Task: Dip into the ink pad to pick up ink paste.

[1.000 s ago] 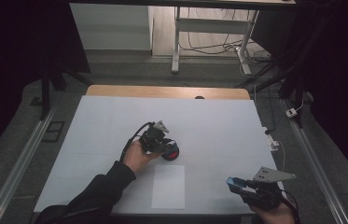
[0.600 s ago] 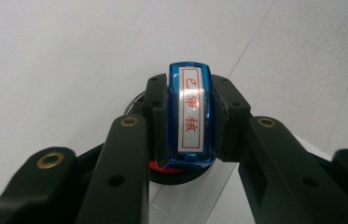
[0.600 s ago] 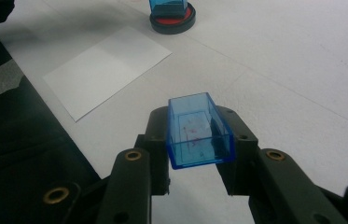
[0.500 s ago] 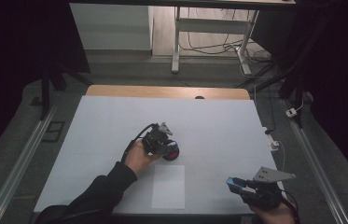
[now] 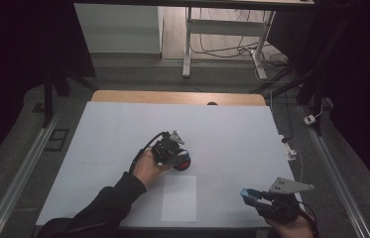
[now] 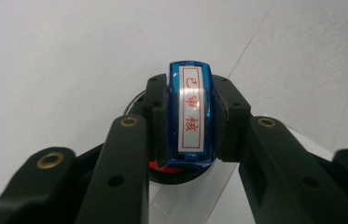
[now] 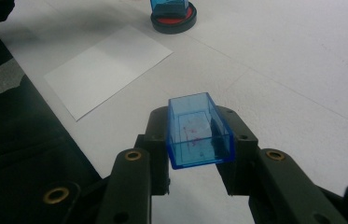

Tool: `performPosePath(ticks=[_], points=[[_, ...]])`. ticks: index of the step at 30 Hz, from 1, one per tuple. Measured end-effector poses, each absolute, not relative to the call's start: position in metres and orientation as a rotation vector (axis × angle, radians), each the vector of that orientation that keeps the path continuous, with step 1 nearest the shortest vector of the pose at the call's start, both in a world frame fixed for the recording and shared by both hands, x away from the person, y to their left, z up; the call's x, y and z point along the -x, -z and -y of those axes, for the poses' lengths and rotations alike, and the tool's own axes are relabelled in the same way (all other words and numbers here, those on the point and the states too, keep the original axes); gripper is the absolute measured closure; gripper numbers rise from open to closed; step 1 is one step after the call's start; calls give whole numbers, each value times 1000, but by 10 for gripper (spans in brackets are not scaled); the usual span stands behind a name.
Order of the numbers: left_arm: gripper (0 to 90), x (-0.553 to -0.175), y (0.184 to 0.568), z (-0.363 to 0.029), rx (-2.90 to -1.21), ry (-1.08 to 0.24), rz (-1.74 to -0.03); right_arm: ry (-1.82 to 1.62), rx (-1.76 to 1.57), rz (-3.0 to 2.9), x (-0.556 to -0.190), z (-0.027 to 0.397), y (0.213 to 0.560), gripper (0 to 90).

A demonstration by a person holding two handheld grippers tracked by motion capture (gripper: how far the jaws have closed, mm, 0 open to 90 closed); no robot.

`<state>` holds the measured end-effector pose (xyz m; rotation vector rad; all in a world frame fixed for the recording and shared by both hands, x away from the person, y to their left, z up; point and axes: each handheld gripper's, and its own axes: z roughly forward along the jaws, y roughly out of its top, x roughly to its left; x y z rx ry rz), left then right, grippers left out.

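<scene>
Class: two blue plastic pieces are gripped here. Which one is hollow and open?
The blue cap in the right gripper: an empty open shell. The stamp in the left gripper bears a red-lettered label.

Lab: table [image 5: 123,124], floor rails [image 5: 19,163], cables [image 5: 217,47]

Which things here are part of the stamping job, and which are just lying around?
In use: blue stamp in left gripper, red ink pad, white paper, blue stamp cap in right gripper.
Idle: white plug, cables at table's right edge.
</scene>
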<state>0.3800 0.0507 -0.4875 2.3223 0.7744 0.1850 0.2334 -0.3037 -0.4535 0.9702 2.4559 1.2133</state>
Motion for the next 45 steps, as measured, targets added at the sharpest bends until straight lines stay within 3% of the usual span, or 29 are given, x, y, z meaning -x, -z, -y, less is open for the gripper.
performPosePath(ticks=[8,19,45], points=[[705,-387,492,-61,-2261,-98,-792,-1218,-968,-2455,-233,304,454,677],[703,-380,490,-56,-2290,-177,-747,-1222,-970,-2451,-233,304,454,677],[702,-364,460,-81,-2159,-115,-705,-1227,-966,-2445,-233,304,453,677]])
